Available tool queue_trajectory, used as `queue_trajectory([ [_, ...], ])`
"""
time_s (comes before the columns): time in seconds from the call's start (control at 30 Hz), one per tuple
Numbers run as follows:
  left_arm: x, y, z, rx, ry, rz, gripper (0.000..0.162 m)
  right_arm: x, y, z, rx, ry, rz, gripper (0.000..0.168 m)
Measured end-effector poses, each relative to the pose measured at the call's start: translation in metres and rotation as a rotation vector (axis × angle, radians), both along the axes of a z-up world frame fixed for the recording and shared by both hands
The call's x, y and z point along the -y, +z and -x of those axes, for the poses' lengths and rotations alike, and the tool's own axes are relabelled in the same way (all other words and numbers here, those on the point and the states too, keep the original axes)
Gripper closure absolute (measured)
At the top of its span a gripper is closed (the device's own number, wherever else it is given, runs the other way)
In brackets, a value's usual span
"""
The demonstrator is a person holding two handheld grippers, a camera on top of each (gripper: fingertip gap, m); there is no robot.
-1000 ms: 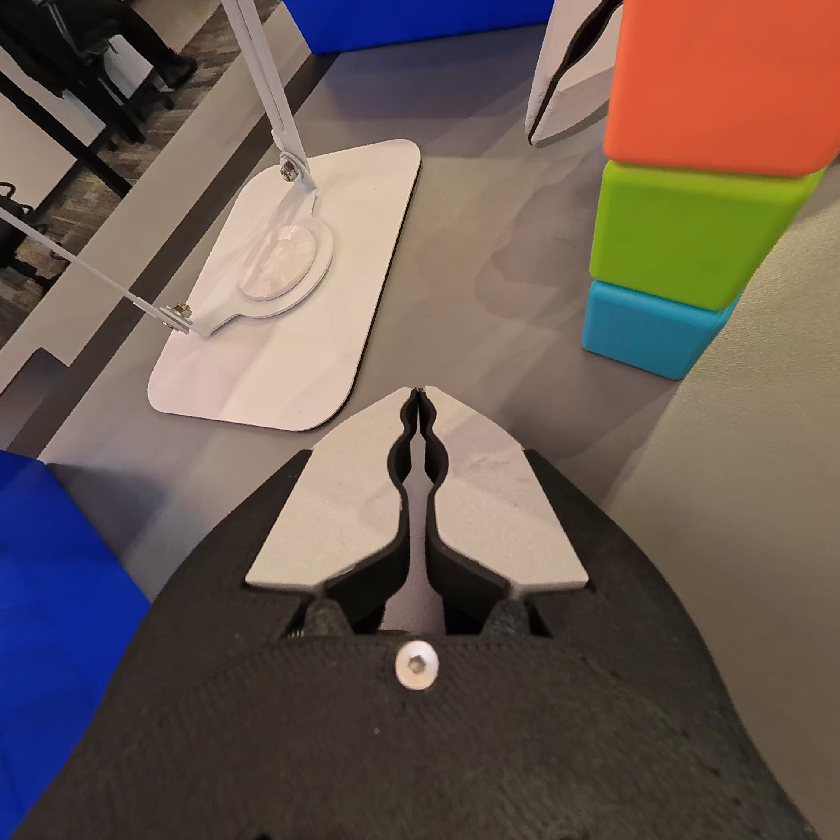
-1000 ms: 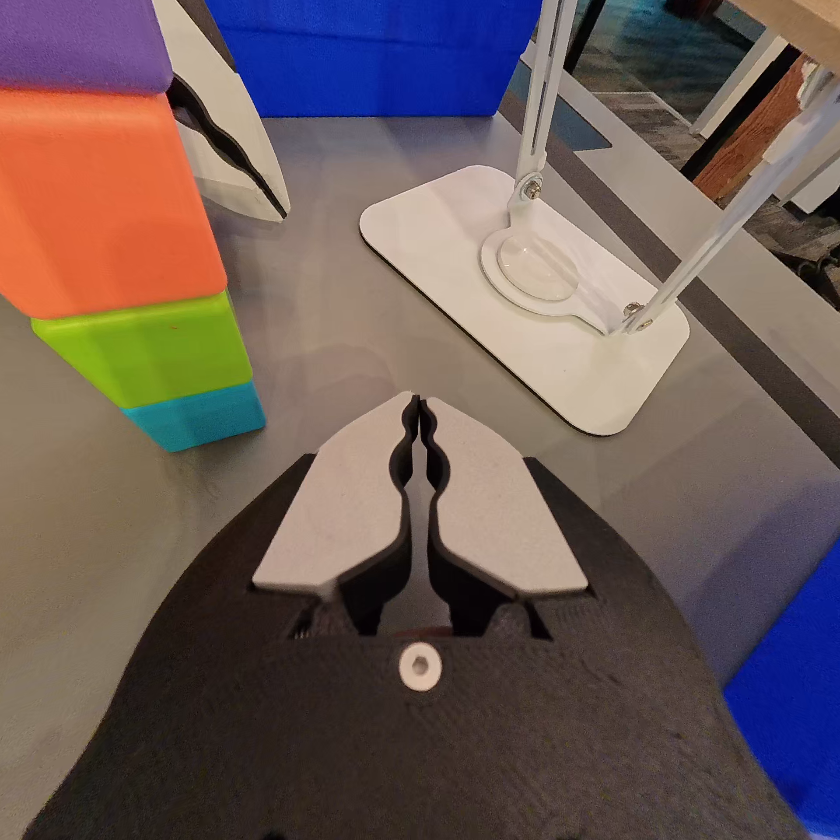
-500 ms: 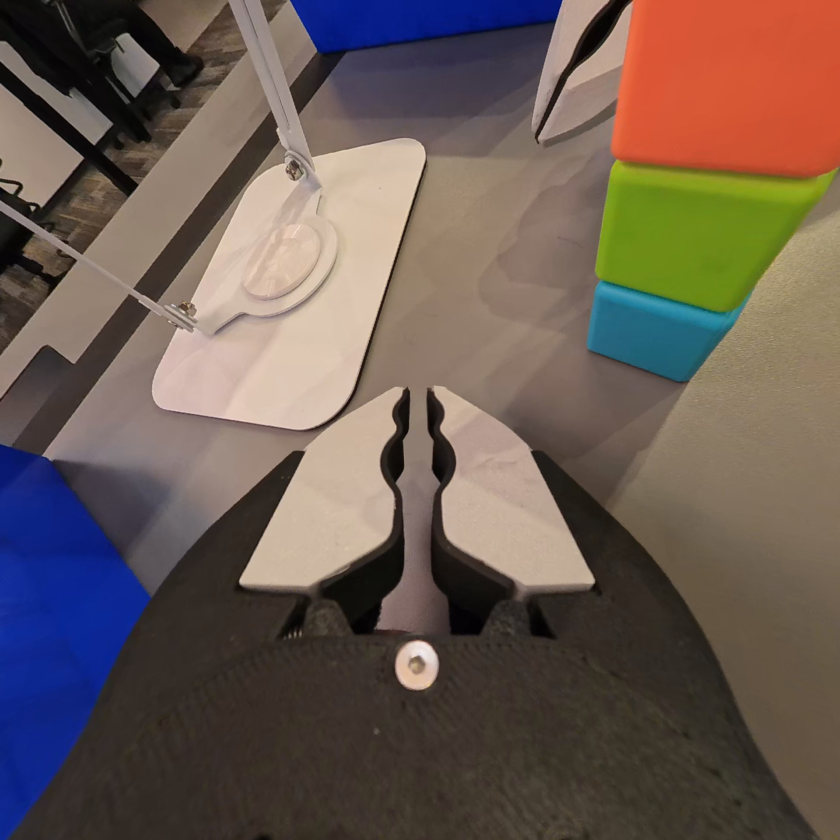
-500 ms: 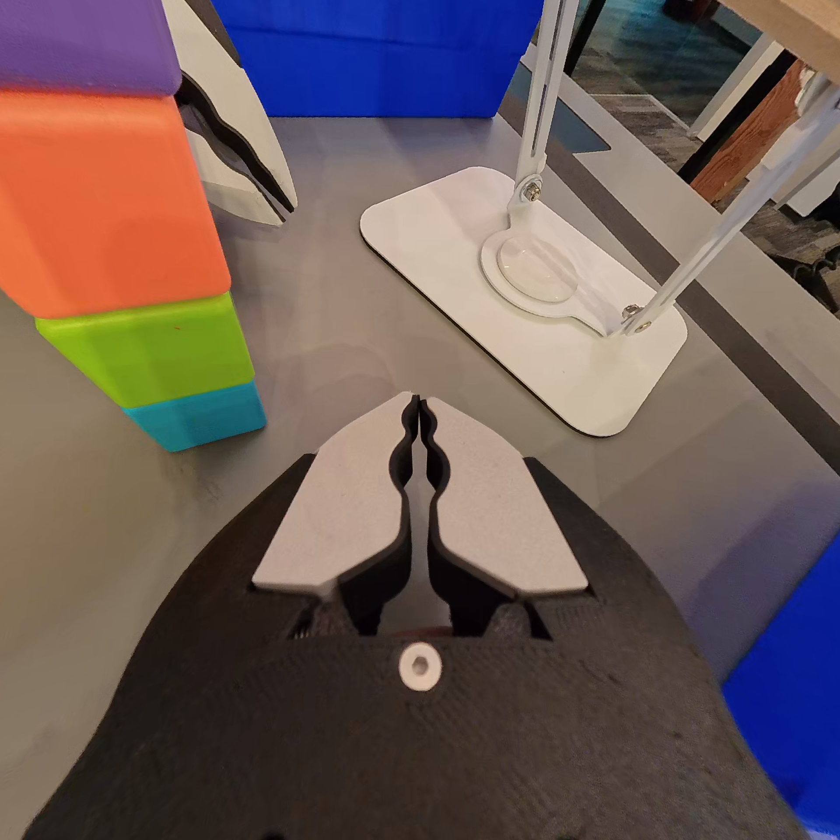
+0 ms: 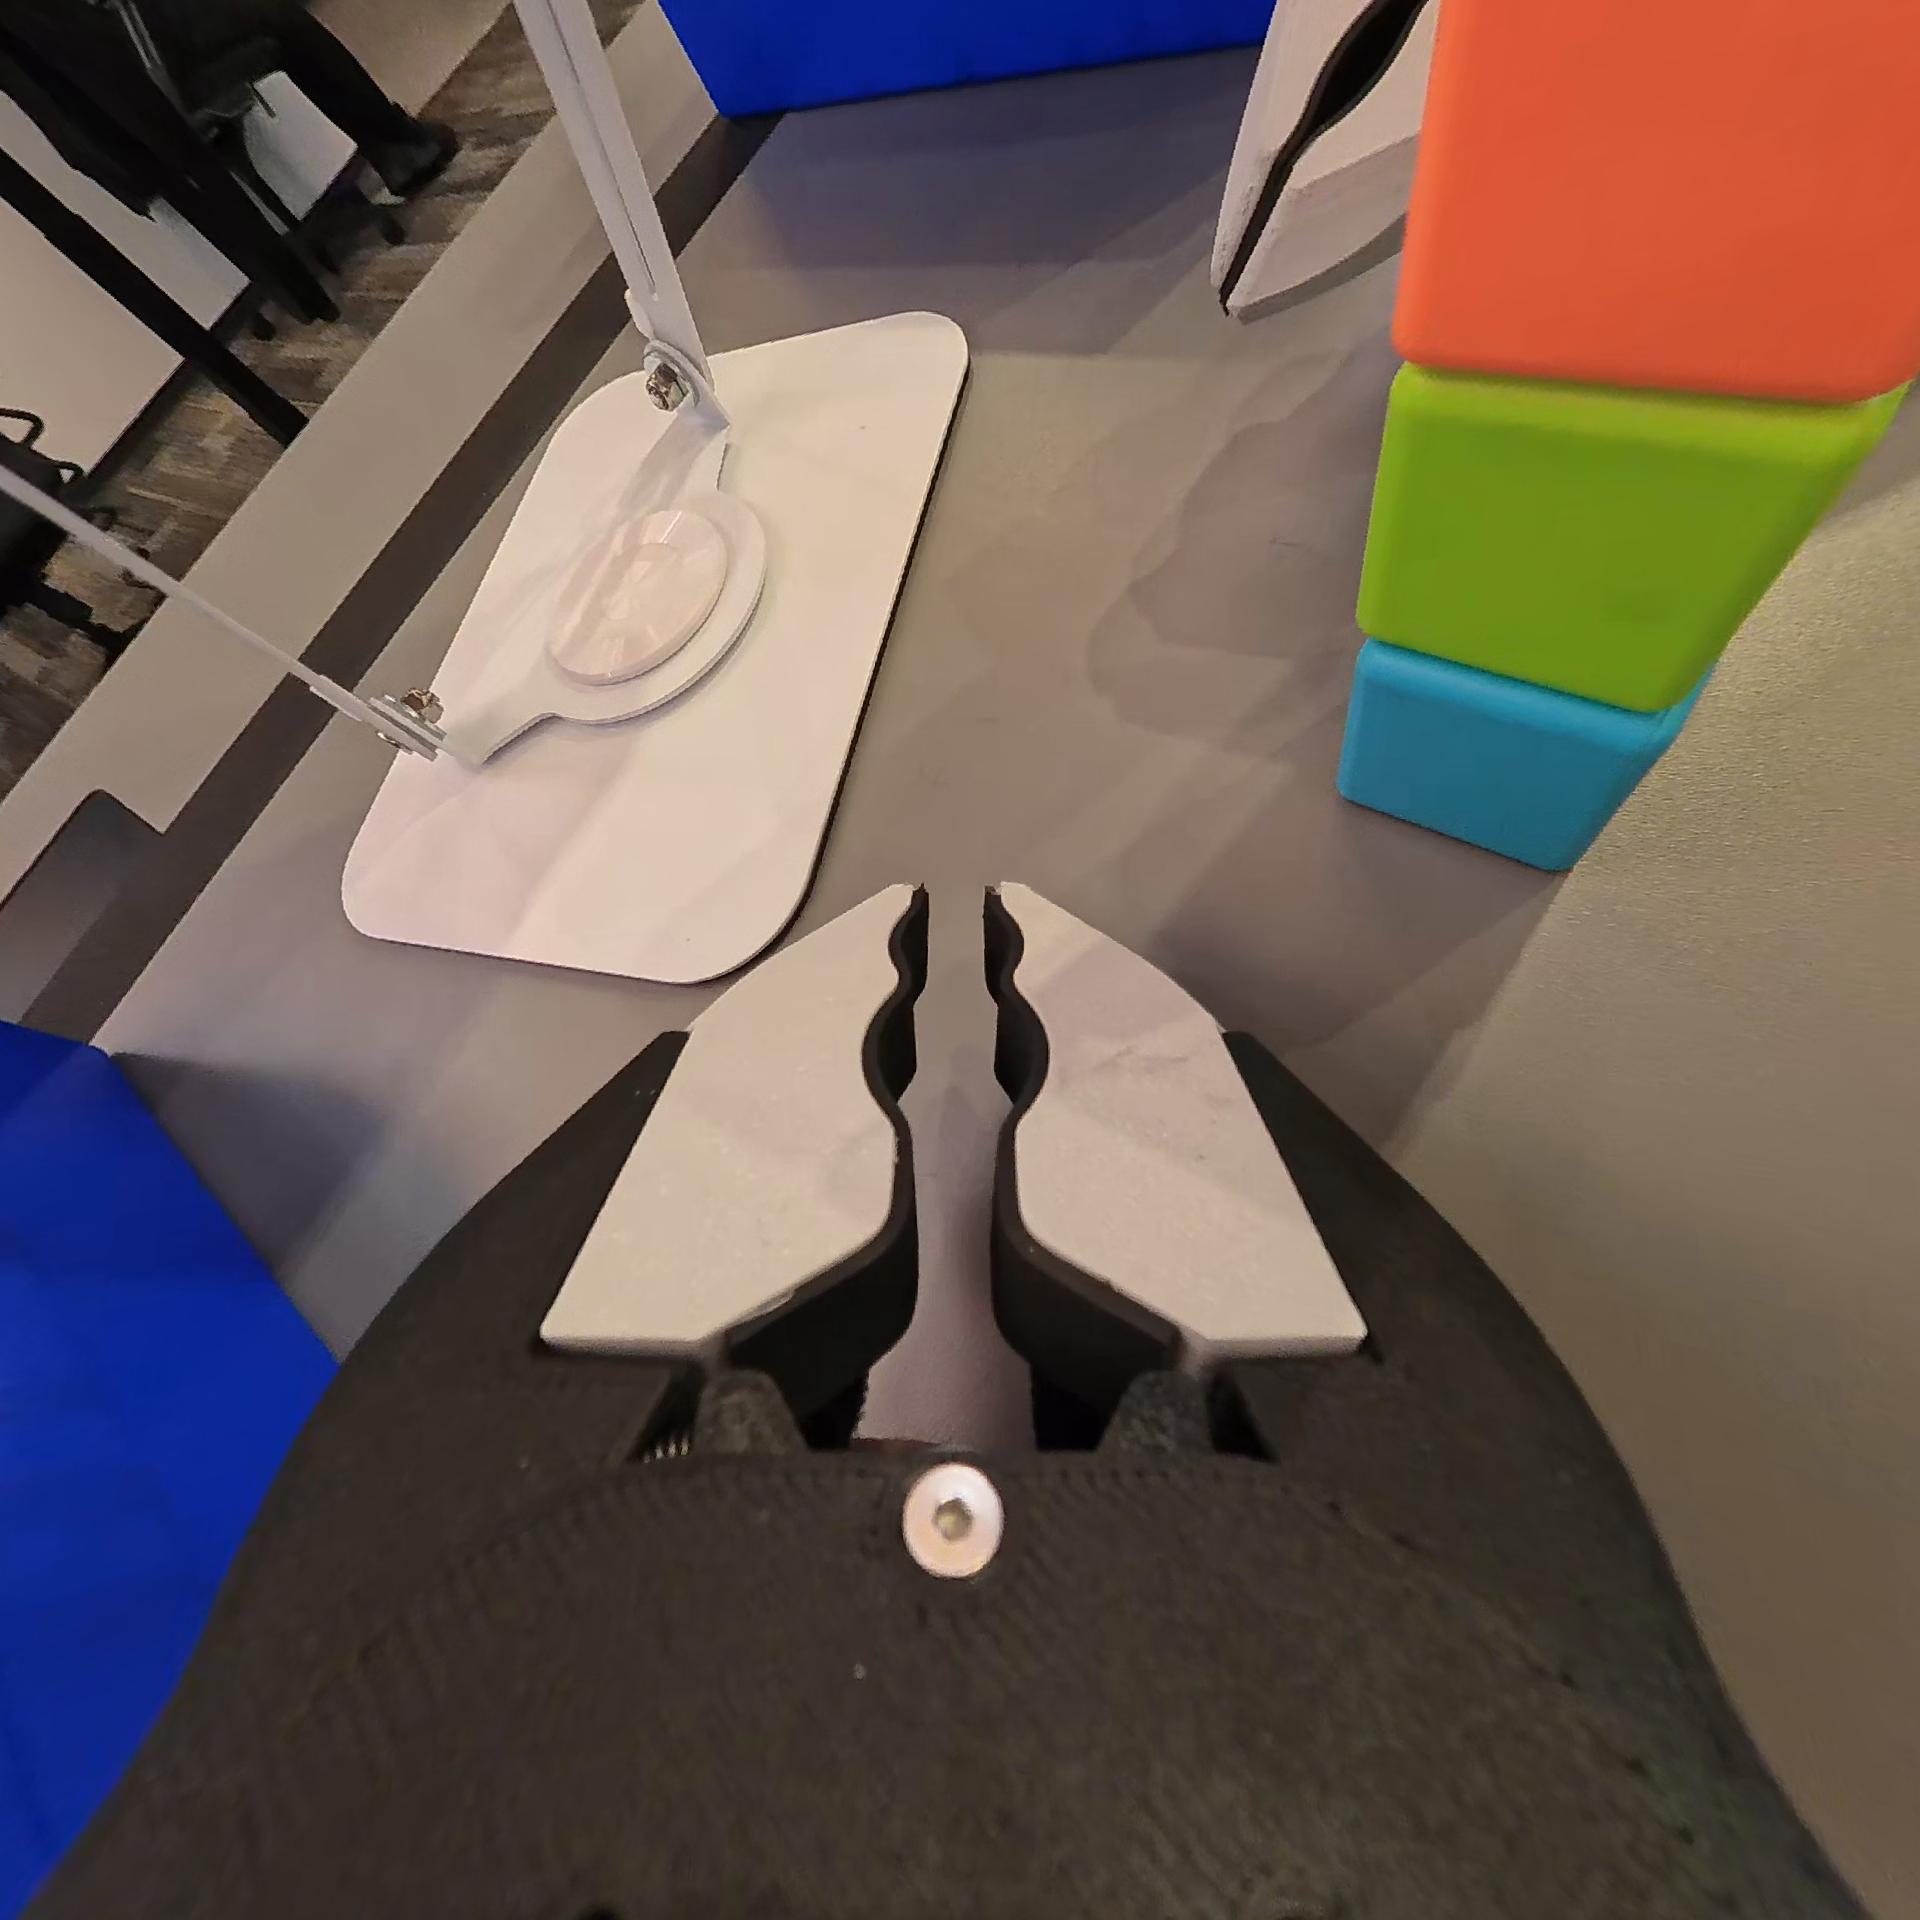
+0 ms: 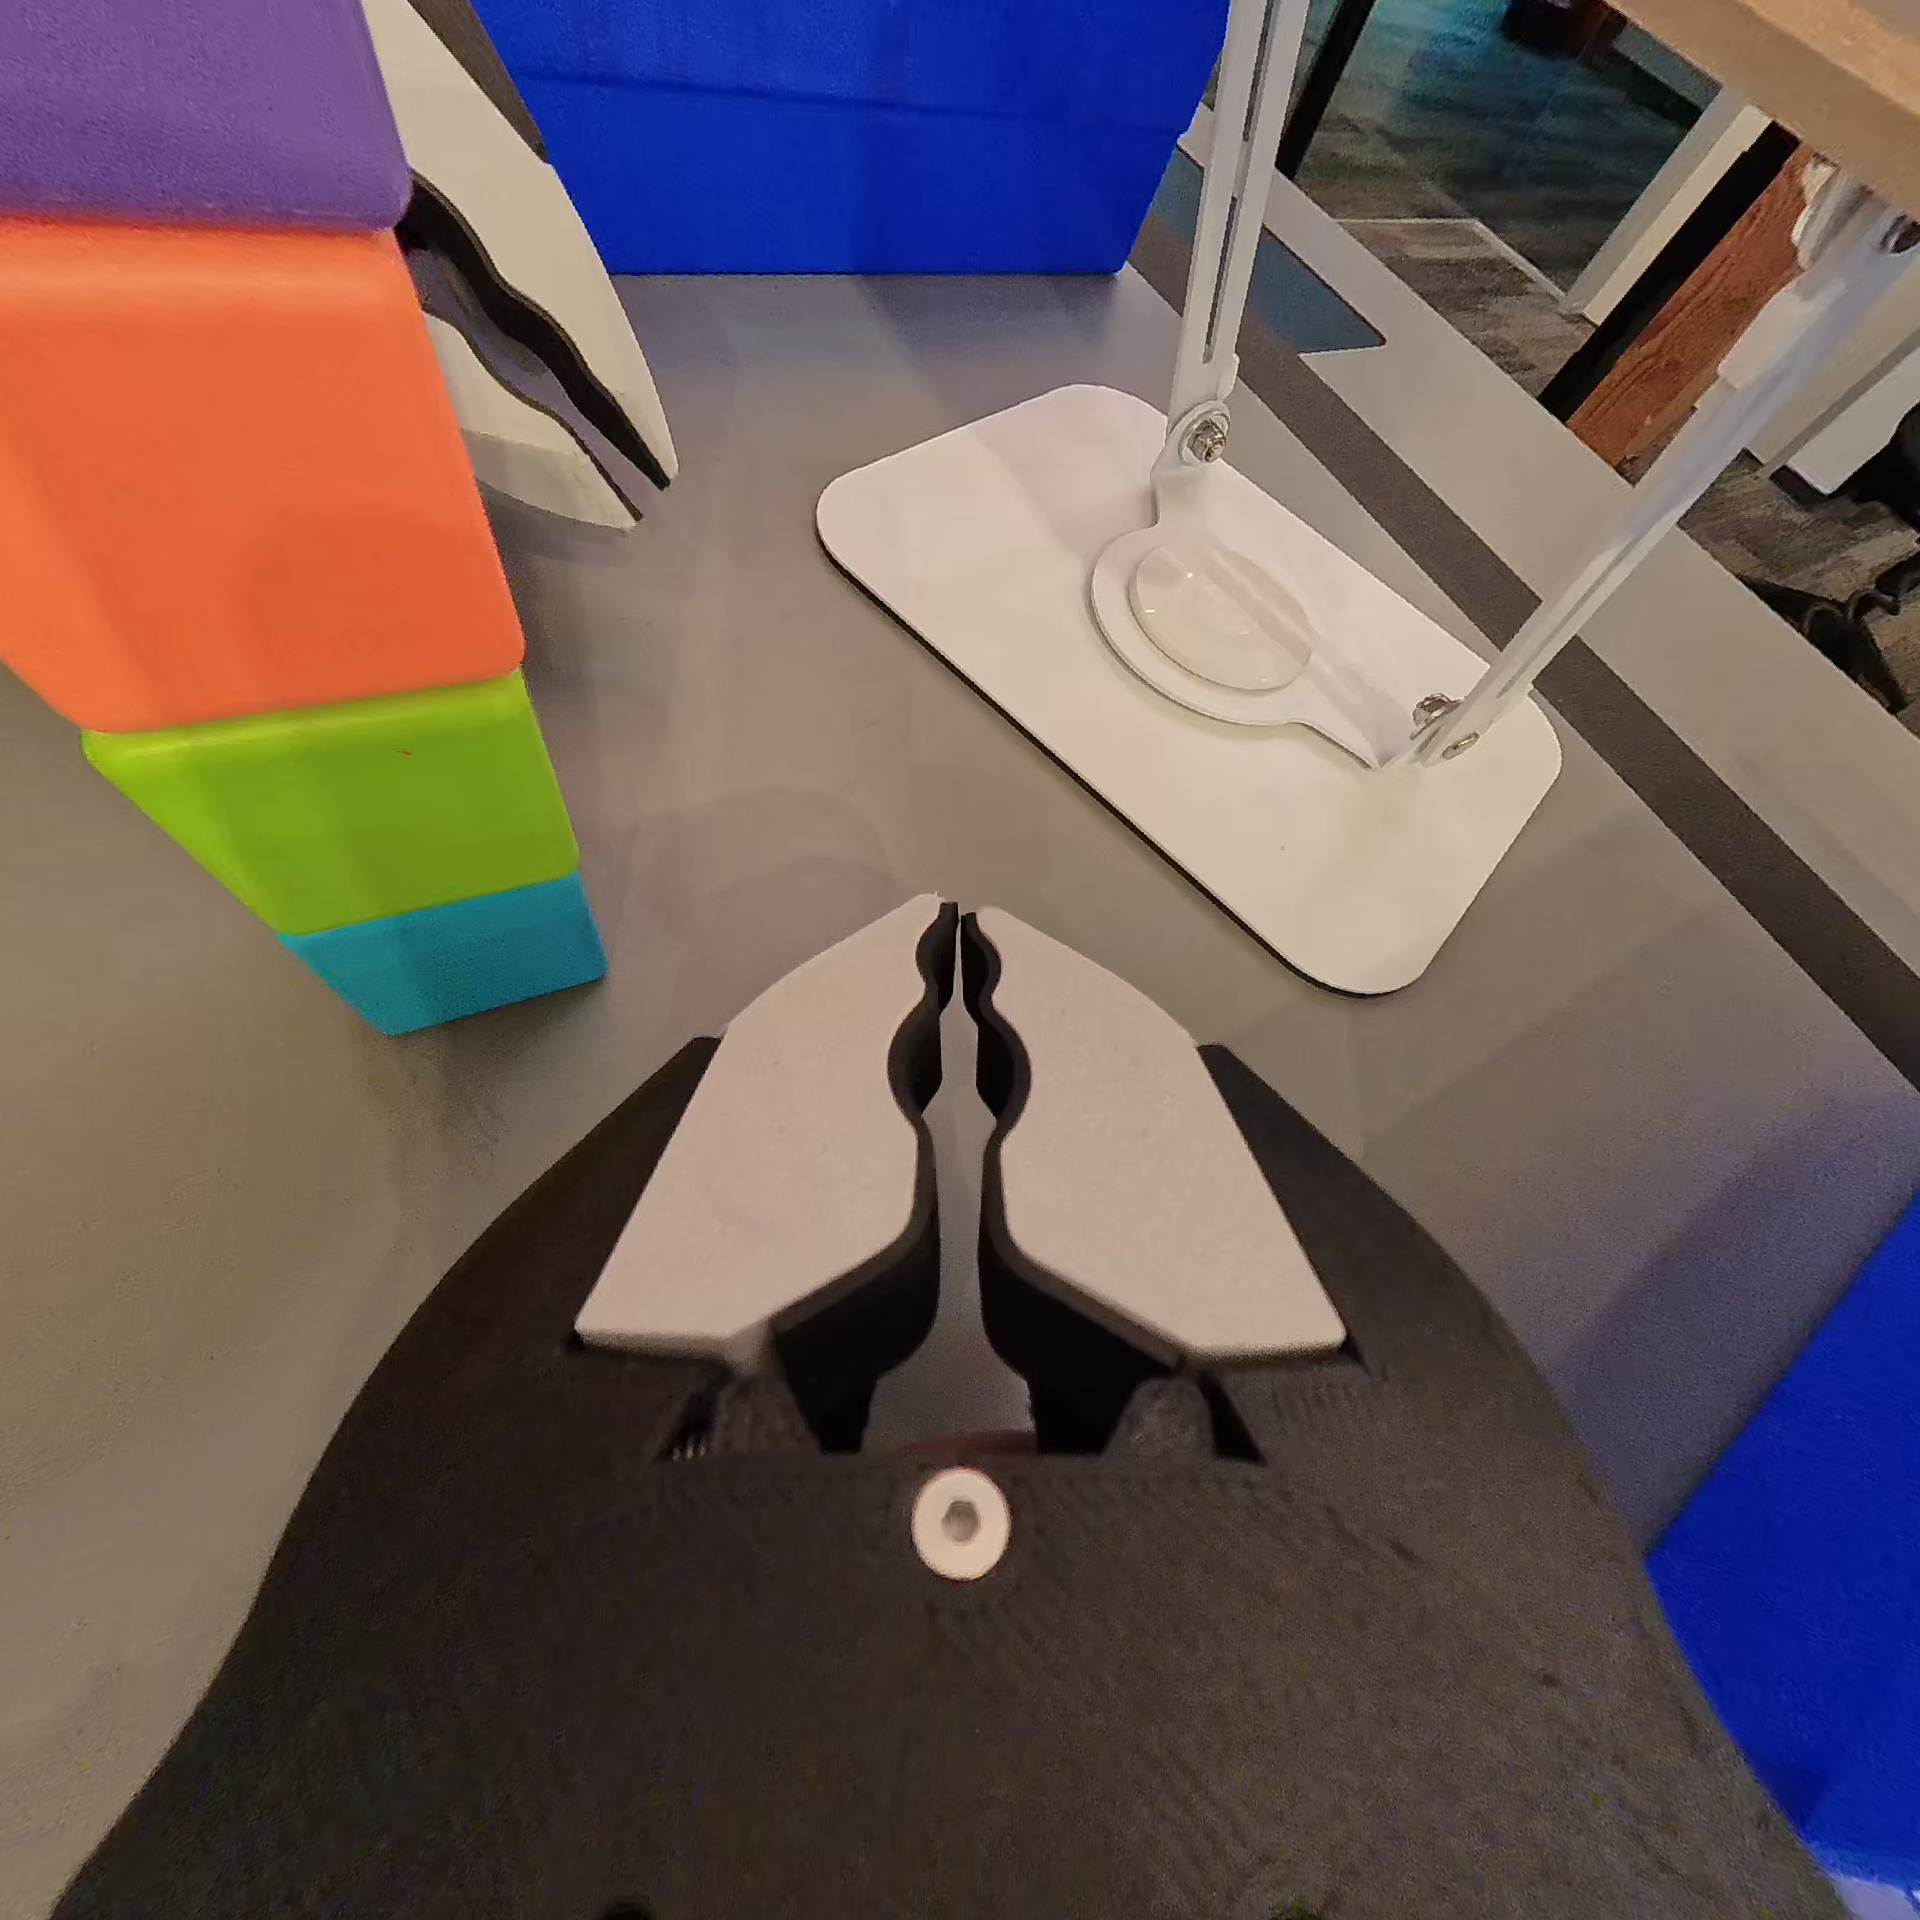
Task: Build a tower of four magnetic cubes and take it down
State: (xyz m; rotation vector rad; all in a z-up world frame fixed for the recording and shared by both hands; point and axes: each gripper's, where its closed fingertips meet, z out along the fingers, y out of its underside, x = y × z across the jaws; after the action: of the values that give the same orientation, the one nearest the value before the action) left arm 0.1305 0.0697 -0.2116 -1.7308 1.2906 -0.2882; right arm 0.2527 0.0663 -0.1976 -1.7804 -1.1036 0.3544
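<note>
Left claw [image 5: 953,891]: jaws slightly apart, narrow gap, nothing between them. Hovers over bare worktop [image 5: 1039,582], pointing past the tower's left side.
Right claw [image 6: 951,909]: jaws together, tips almost touching, empty. Hovers over worktop, tower to its near left.
Tower: four cubes stacked, standing on worktop between the two claws. Btm to top: blue cube [image 6: 457,961], green cube [image 6: 343,800], orange cube [image 6: 229,468], purple cube [image 6: 187,104]. Purple shows in right wrist view only; left wrist view cuts off above orange.
Stack alignment: looks roughly straight; wide-angle lens bends edges, so exact offset cannot be told.
Contact: neither claw touches any cube.
Progress (judgement): build phase appears done, all four cubes in place. Take-down not yet begun; top cube to come off first, then the rest one by one.
Next move req. (judgement): one claw must open wider than a cube and rise to purple-cube level; the other could steady the lower stack vs. magnetic pull.
Surroundings: white stand base [image 6: 1195,665] w/ thin white arms on worktop, right of tower in right view; second white stand base [image 5: 665,665] left of tower in left view. Blue bins [image 6: 831,135] at far edge and near corners.
Obstructions: none betw. claws and tower; stand arms rise close by, so watch wide sweeps.
</note>
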Motion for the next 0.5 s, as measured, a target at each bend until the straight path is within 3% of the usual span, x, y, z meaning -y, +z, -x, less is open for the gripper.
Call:
queue_trajectory([
  [0.5, 0.0000, 0.0038, 0.0005, 0.027, -0.002, 0.000, 0.143, -0.0001, -0.0011, 0.0013, 0.002, 0.002, 0.003, 0.166],
])
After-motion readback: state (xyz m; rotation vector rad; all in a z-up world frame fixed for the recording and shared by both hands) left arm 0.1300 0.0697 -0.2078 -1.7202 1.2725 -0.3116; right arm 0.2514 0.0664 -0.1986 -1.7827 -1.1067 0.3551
